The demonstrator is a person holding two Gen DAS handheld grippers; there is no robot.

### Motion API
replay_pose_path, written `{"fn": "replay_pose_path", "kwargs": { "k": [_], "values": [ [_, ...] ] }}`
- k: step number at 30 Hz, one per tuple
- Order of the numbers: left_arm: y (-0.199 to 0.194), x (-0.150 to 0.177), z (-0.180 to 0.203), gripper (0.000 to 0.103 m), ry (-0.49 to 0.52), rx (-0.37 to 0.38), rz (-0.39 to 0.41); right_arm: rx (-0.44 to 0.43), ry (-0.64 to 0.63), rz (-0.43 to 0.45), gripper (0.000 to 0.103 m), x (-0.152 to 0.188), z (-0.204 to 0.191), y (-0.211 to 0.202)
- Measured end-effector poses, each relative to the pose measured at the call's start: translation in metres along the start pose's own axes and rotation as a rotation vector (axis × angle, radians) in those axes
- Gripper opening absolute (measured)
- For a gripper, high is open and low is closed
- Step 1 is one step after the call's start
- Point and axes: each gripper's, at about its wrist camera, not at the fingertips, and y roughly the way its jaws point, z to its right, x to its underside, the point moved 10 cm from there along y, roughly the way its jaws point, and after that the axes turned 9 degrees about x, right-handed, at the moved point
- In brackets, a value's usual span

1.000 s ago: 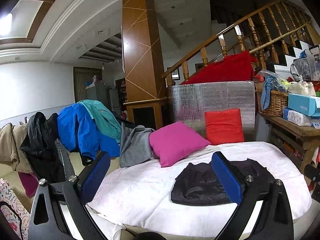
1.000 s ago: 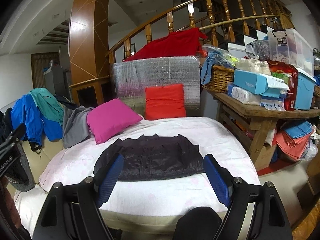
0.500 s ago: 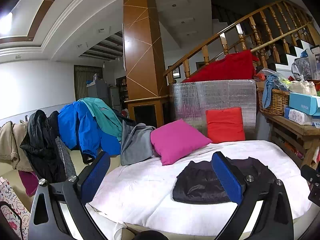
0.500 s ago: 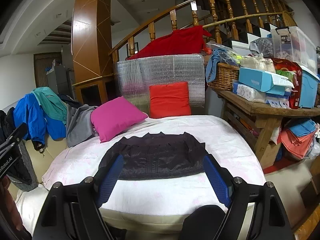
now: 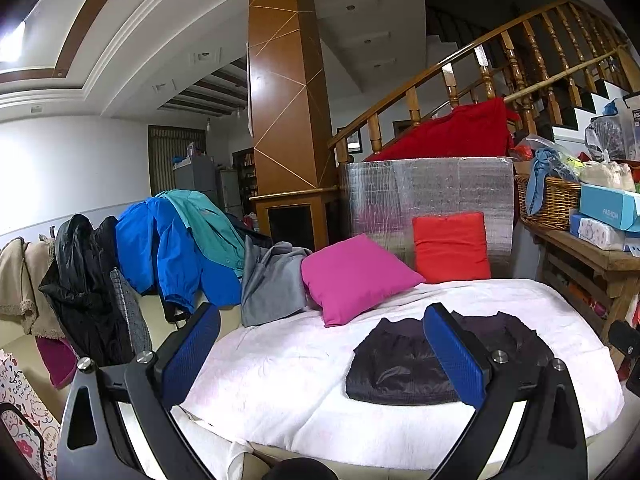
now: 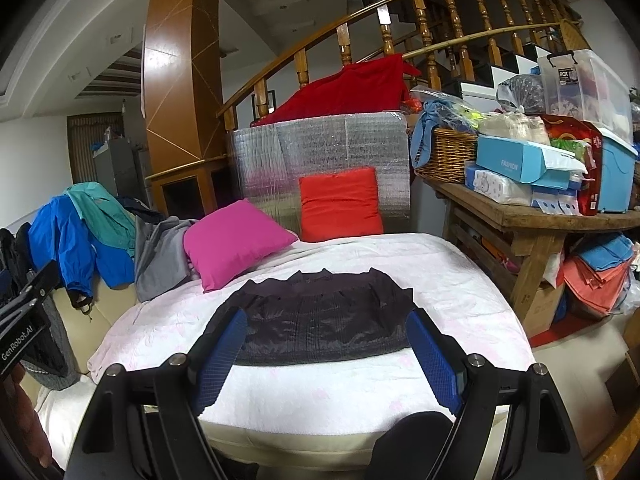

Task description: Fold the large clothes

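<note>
jacket: dark jacket (image 6: 320, 320) folded flat on near-middle of bed (image 6: 460, 280), long axis left-right
right claw (image 6: 326, 360): spread, empty, jacket straight ahead, apart
left claw (image 5: 320, 354): spread, empty, jacket ahead to its right
nearer hand: right, judged
other: pink pillow (image 6: 232, 240) far-left of jacket

White-covered bed (image 6: 320, 392) with folded dark jacket (image 6: 320, 328), pink cushion (image 6: 236, 240), seemingly red cushion (image 6: 340, 204).
</note>
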Motion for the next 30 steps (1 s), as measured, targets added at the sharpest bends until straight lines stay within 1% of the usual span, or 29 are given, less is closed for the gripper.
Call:
{"fn": "replay_pose_path", "kwargs": {
  "k": [8, 12, 21, 27, 30],
  "values": [
    [0.0, 0.001, -0.002, 0.101, -0.007, -0.001, 0.0, 0.001, 0.003, 0.014, 0.085, -0.002, -0.001, -0.003],
    [0.005, 0.006, -0.001, 0.101, -0.01, 0.017, -0.019, -0.007, 0.009, -0.004, 0.085, 0.001, -0.003, 0.001],
    [0.011, 0.01, 0.006, 0.101, -0.001, 0.045, -0.027, -0.007, -0.02, -0.023, 0.085, 0.007, -0.007, 0.014],
    [0.024, 0.016, 0.016, 0.101, -0.001, 0.082, -0.049, 0.001, -0.028, -0.043, 0.085, 0.01, -0.005, 0.031],
    [0.037, 0.018, 0.02, 0.101, -0.03, 0.112, -0.068, 0.015, -0.018, -0.048, 0.085, 0.006, 0.002, 0.044]
  ]
}}
